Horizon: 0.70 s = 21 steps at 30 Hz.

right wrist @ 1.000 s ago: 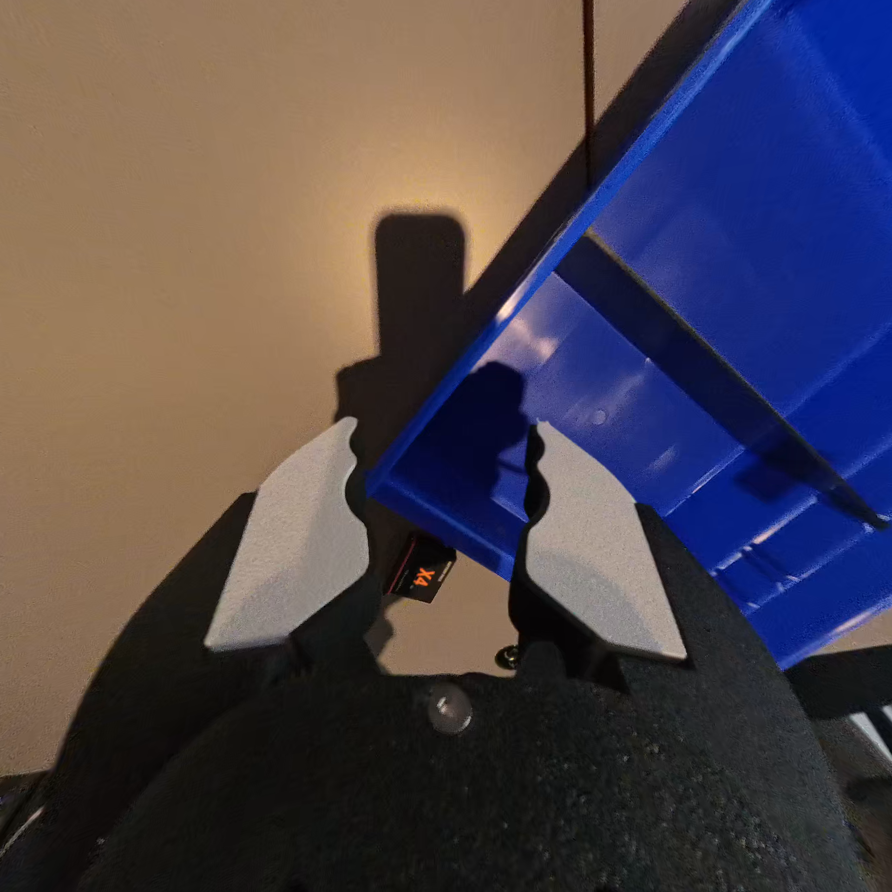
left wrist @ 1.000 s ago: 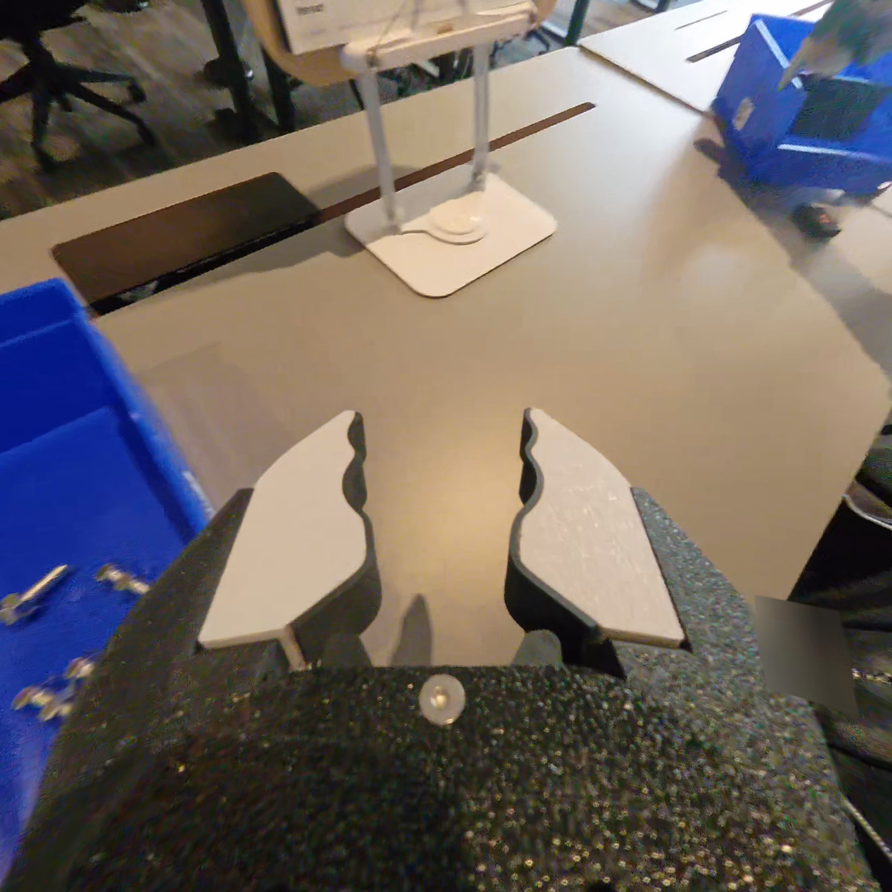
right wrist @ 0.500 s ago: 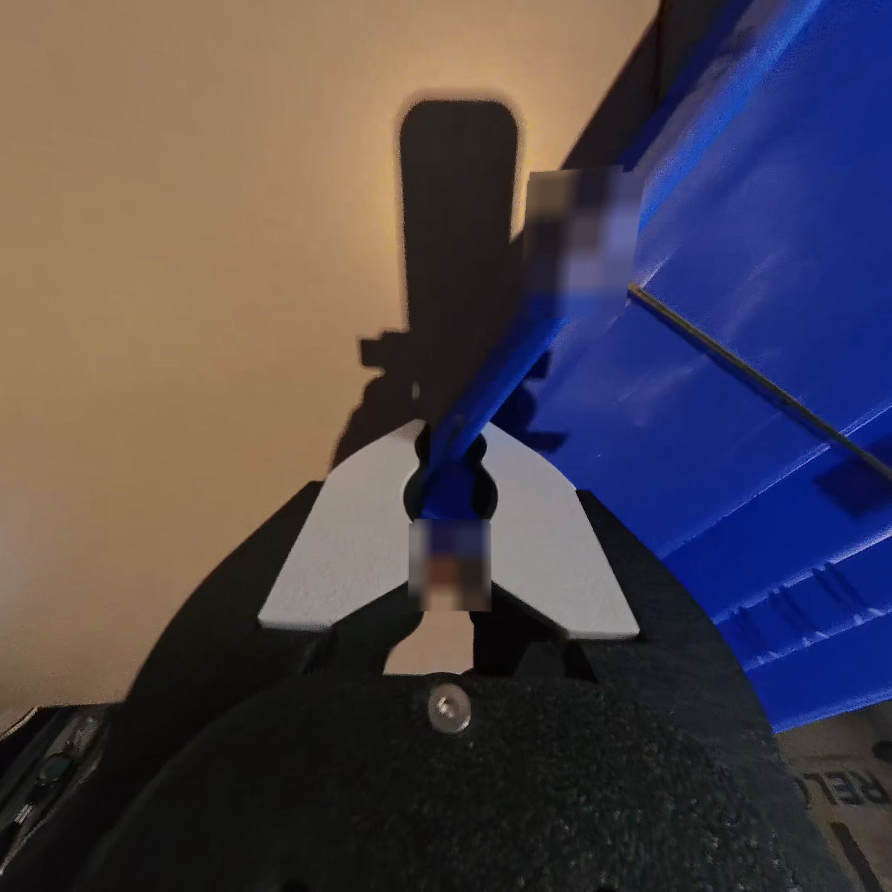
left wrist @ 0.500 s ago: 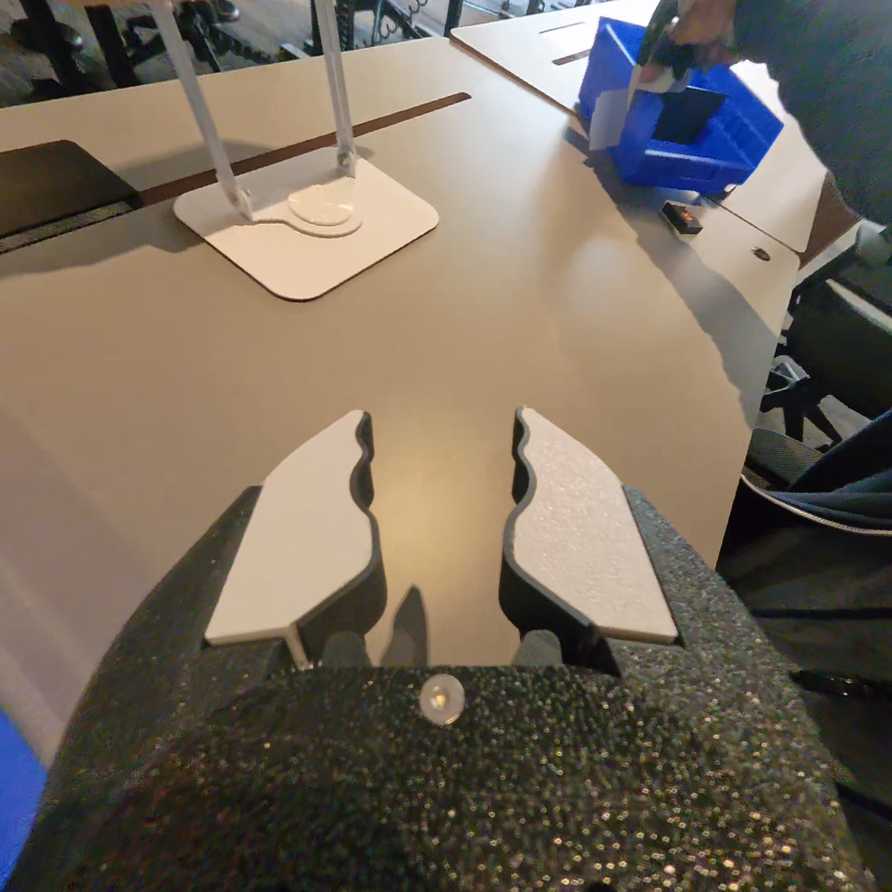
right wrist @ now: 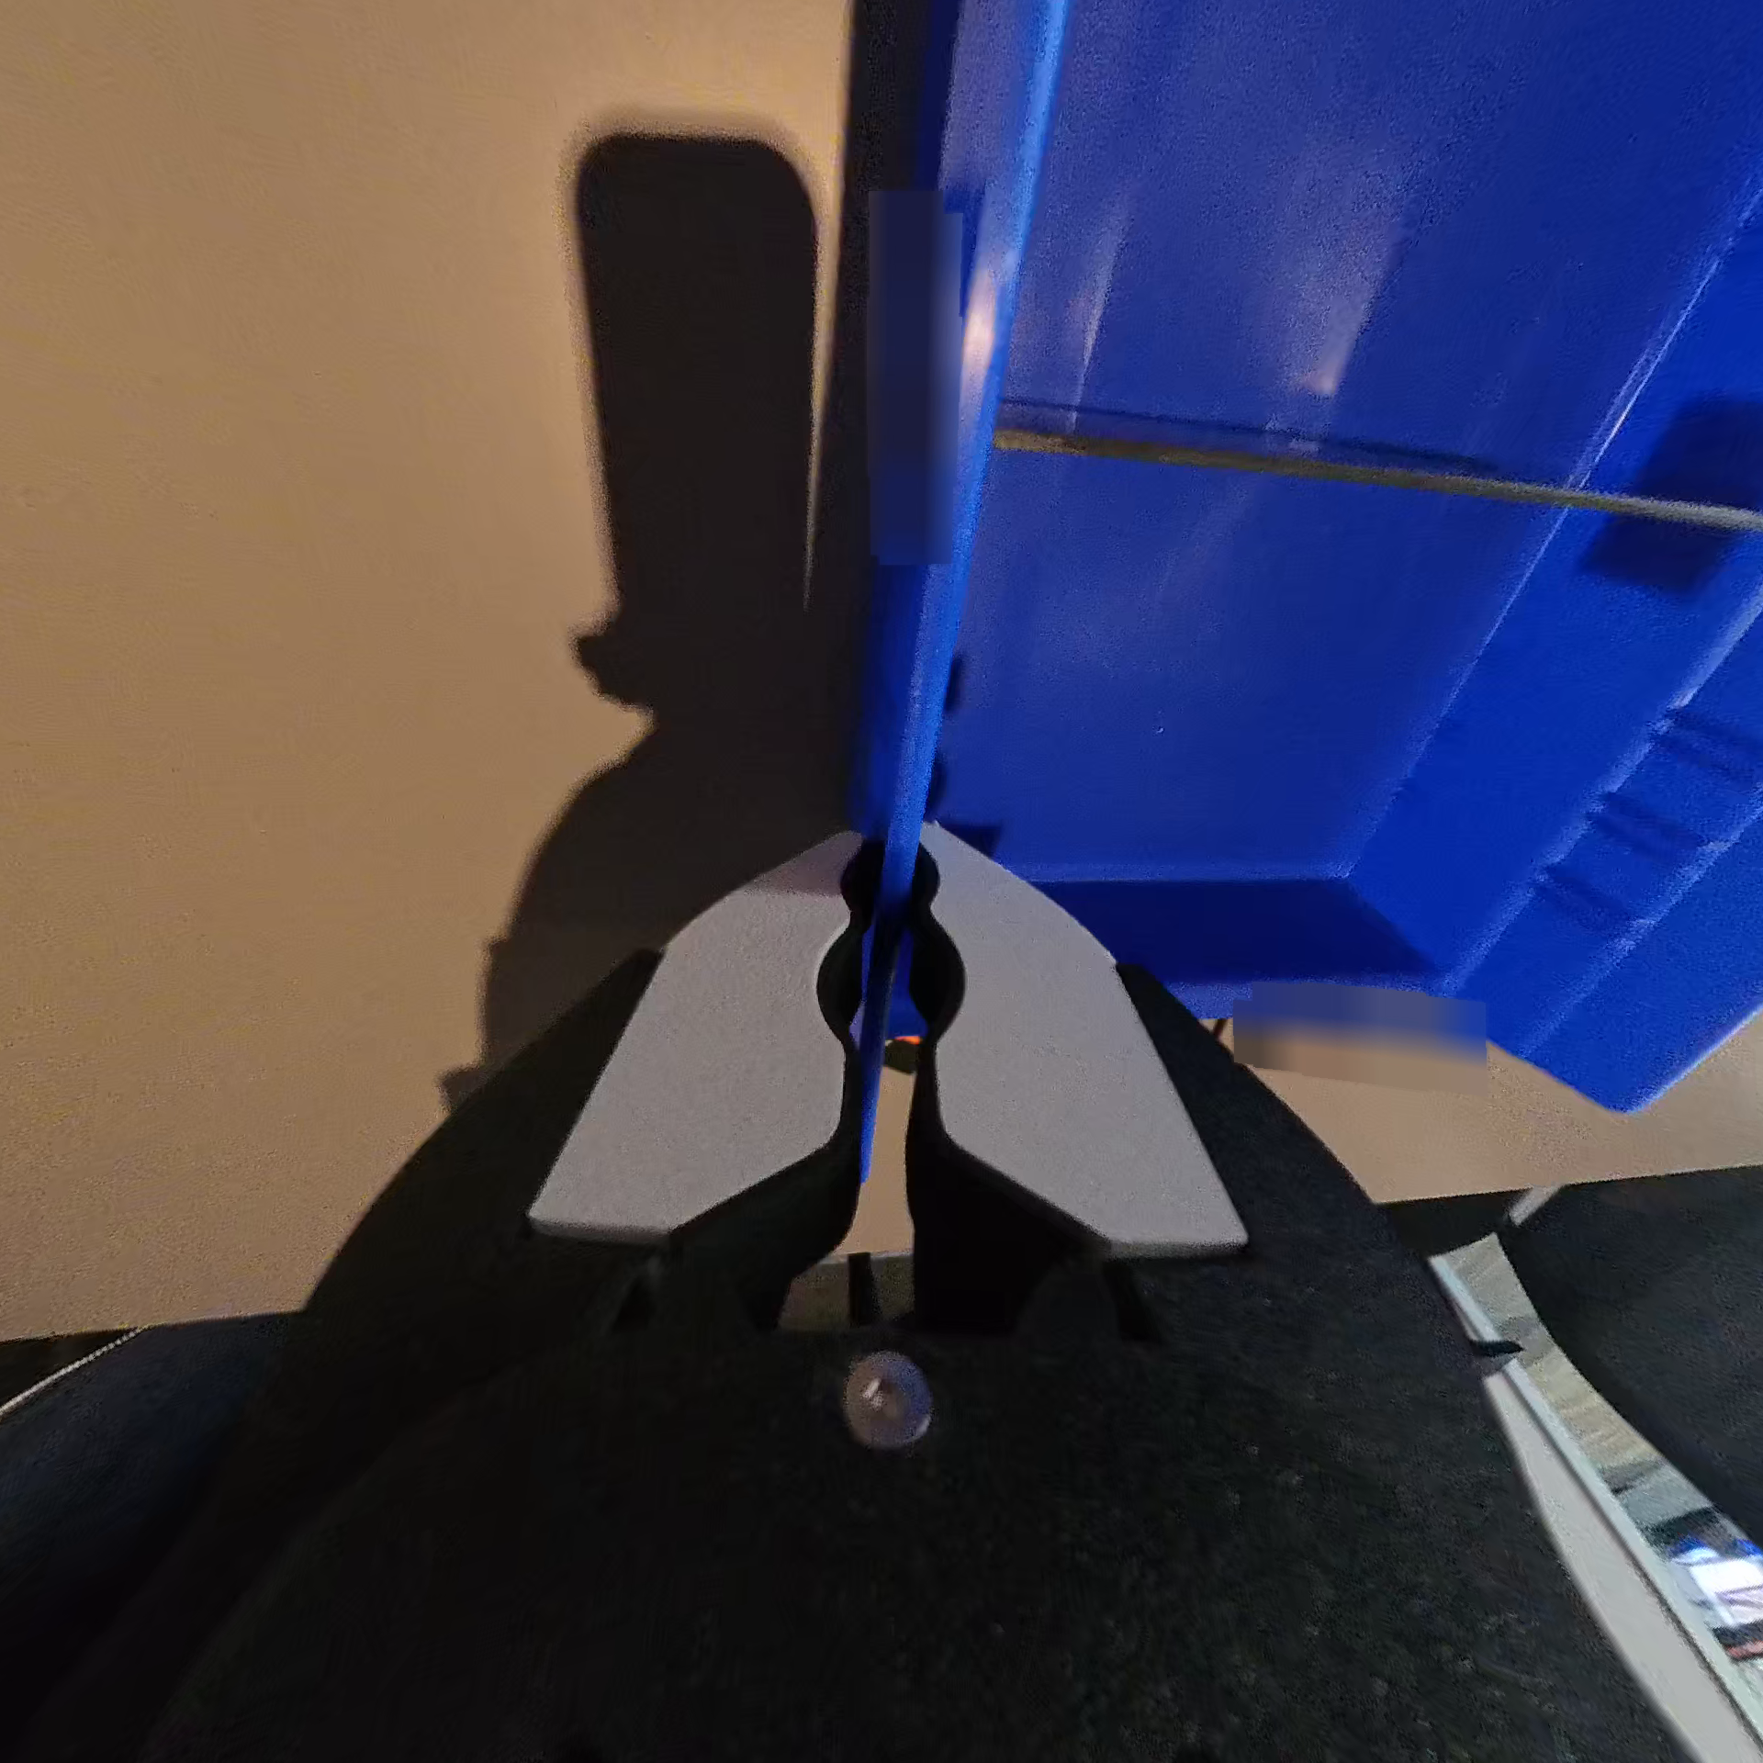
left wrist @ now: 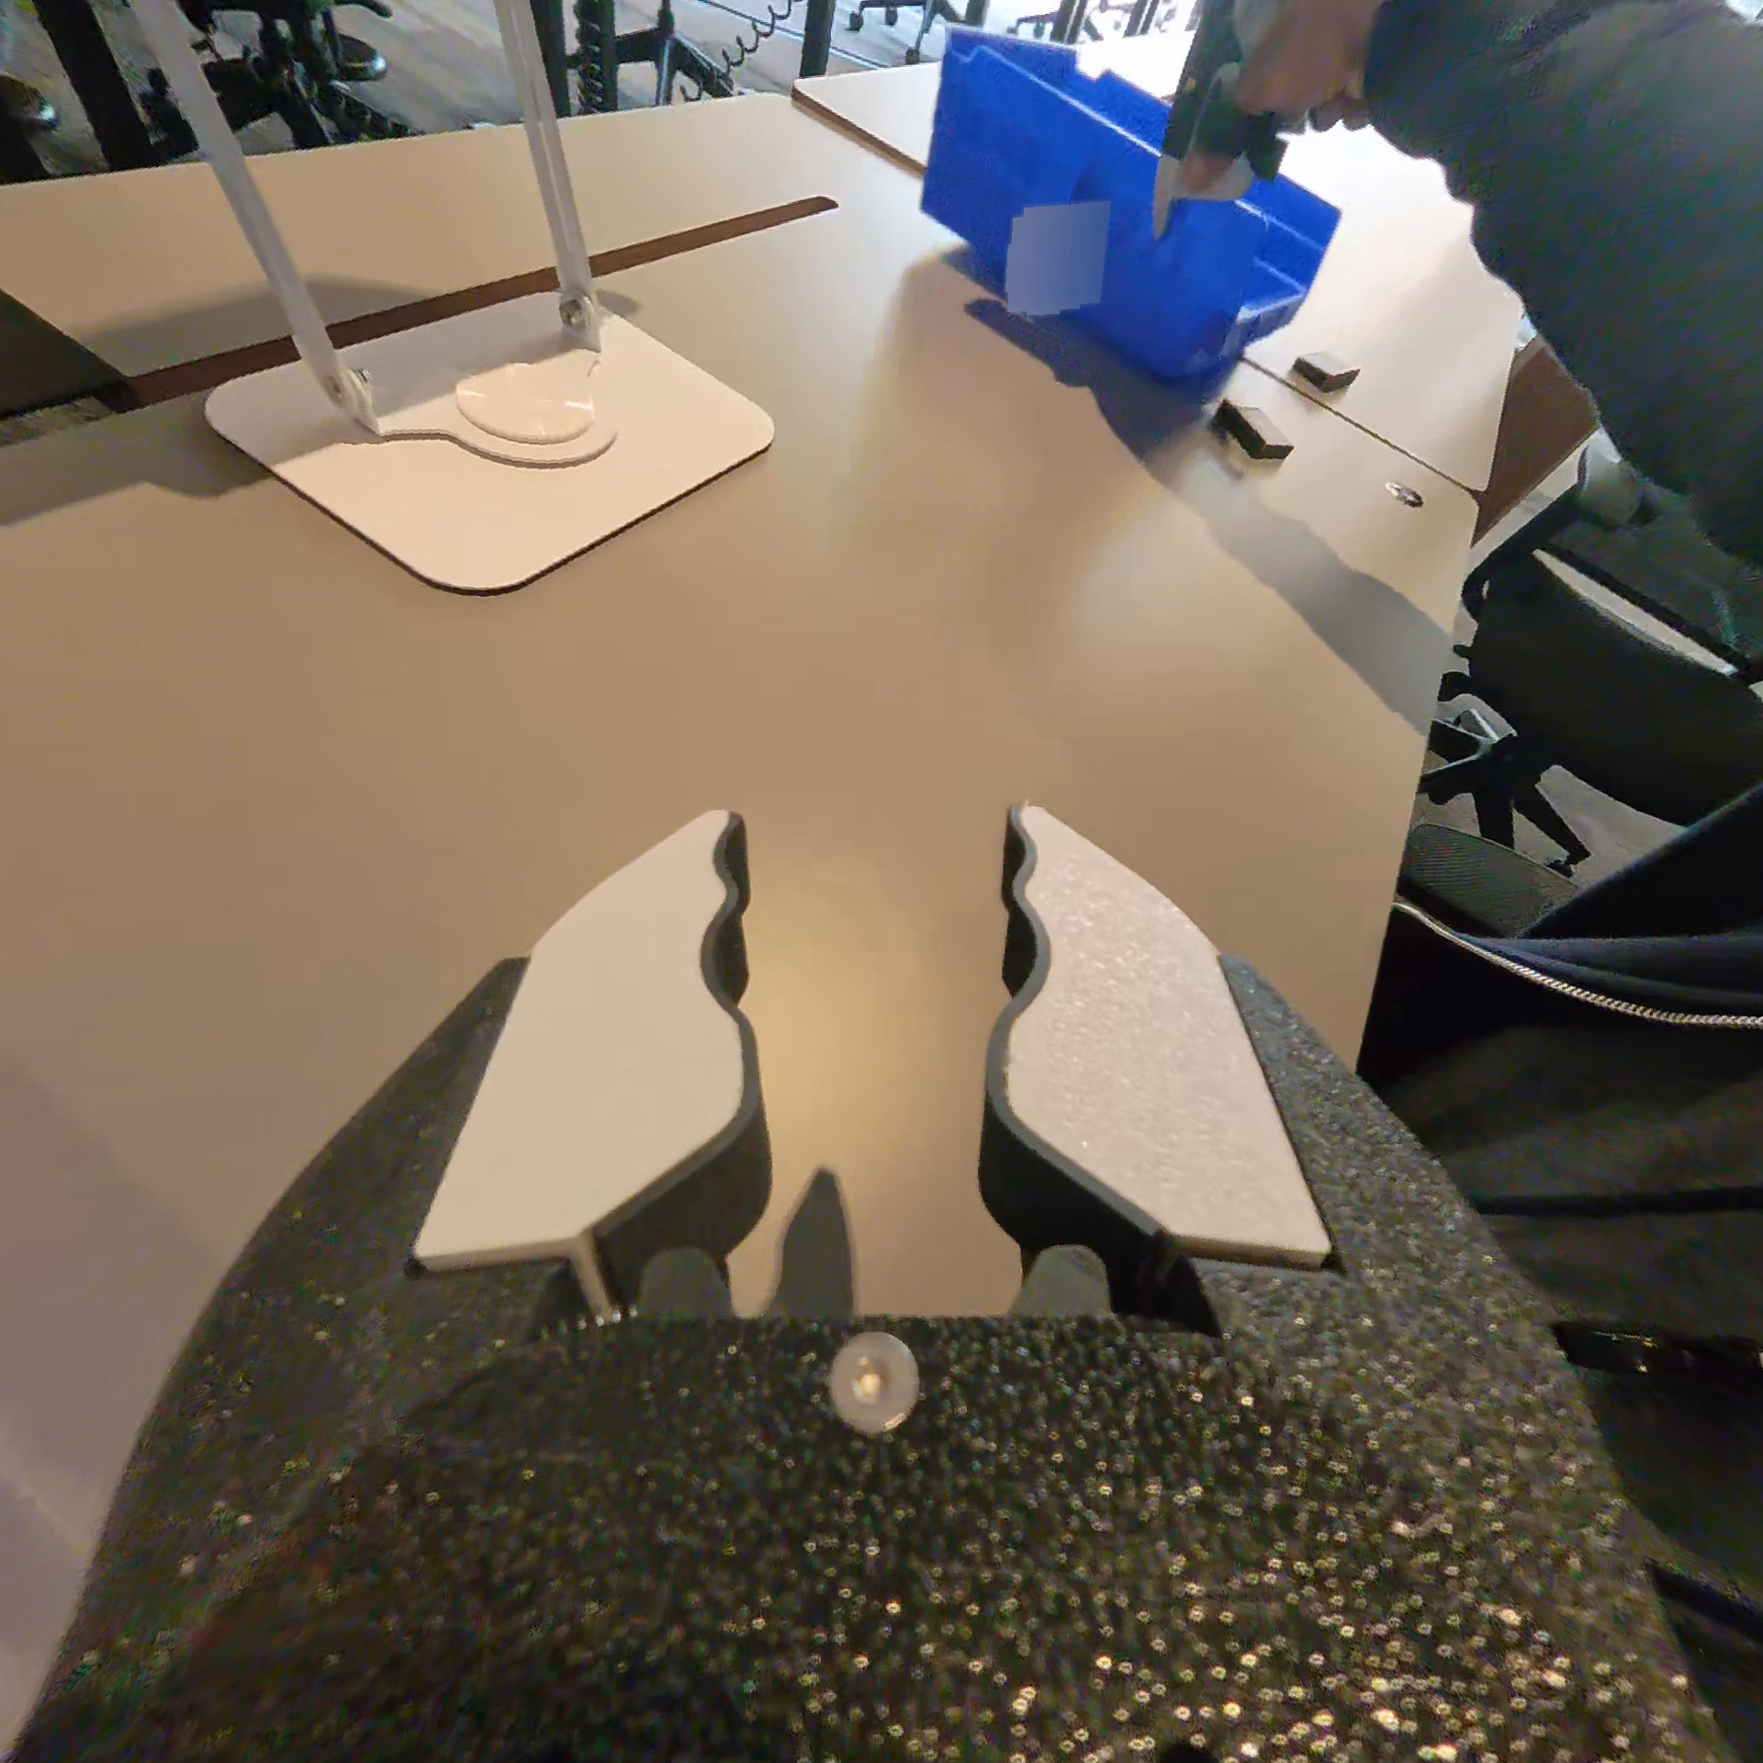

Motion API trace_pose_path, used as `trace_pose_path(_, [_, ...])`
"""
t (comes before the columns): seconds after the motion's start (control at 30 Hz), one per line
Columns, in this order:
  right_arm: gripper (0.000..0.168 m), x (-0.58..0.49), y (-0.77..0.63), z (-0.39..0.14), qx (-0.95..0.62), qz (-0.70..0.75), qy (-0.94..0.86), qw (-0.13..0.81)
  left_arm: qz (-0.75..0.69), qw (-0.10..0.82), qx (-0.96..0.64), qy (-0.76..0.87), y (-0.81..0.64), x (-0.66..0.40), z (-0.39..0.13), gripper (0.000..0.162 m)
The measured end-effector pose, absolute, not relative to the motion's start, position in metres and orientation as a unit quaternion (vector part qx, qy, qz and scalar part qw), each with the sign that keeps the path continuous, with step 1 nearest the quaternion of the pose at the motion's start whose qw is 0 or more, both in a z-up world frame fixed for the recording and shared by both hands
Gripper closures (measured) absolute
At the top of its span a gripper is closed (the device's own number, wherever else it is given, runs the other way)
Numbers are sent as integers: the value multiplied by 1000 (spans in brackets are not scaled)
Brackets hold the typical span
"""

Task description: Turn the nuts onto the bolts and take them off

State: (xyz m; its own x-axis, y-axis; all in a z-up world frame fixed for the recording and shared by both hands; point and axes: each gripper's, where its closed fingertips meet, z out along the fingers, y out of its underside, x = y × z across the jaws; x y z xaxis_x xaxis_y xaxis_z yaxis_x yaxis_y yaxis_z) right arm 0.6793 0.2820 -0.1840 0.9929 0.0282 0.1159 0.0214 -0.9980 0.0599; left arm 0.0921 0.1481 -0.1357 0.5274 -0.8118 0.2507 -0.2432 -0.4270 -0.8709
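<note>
**Nuts and bolts out of view; right gripper clamps the bin wall**

Nuts and bolts do not show in either view, so their place and look cannot be told; nothing is threaded in sight, and by my judgement the whole turning job, on and off, is still left.

The right gripper (right wrist: 892, 859) has its fingers pinched almost together on the thin side wall of the blue bin (right wrist: 1336, 620). The wall runs up between the scalloped pads (right wrist: 725, 1030), one finger outside the bin and one inside. The part of the bin's inside that shows looks bare: smooth blue floor and walls, with a thin dark divider crossing it. I judge this to be a setup move, shifting or steadying the bin, not yet work on any hardware.

In the left wrist view the same bin sits at the far right of the table (left wrist: 382, 763), with a person's hand (left wrist: 1278, 76) gripping the right tool above its rim.

The left gripper (left wrist: 873, 830) hovers over bare tabletop well short of the bin, fingers spread wide with nothing between them.

Left of the bin, across open table, stands a white stand base (left wrist: 496, 448) with two slanted legs. Just in front of the bin, on the side toward the table edge, lie two small dark blocks (left wrist: 1254, 429). Beyond that edge, to the right of the bin, is a dark office chair (left wrist: 1574, 687).
</note>
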Motion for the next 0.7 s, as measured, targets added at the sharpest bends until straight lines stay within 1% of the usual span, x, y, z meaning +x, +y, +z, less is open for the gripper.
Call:
trace_pose_path(0.43, [165,543,256,-190,989,52,126,63,-380,428,-737,358,122,105,-125,115])
trace_pose_path(0.63, [165,485,230,-189,986,18,156,48,-395,433,-726,361,113,100,-122,115])
trace_pose_path(0.7, [164,467,227,-187,986,3,167,26,-401,436,-721,361,111,98,-120,115])
